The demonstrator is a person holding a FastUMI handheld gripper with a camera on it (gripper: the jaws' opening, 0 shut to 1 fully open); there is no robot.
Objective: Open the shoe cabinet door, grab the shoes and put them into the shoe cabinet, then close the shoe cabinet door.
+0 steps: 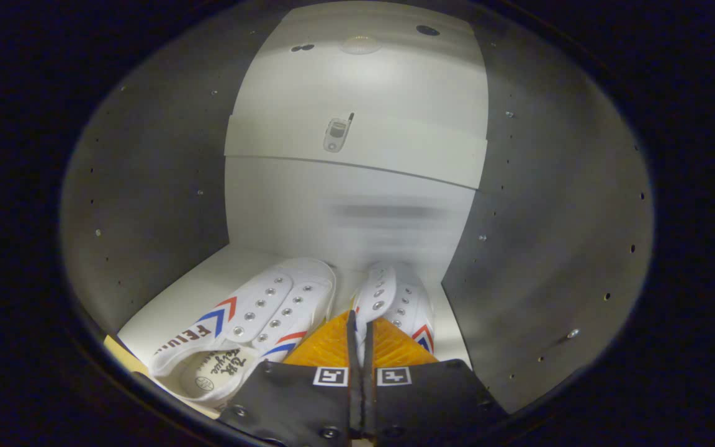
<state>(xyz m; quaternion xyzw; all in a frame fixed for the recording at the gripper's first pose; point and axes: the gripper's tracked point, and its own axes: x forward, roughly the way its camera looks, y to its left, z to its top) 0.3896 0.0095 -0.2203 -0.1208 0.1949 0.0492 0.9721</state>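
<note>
Claw (pixel 360 329) reaches into the shoe cabinet (pixel 146 186), its fingers pressed nearly together with just a thin slit between them, pinching the heel edge of the right shoe (pixel 395 298), it seems. Both white shoes sit on the cabinet's bottom shelf (pixel 190 292), toes toward the back wall; the left shoe (pixel 252 316) lies just beside the fingers, nearer the shelf's front left corner, angled slightly.
</note>
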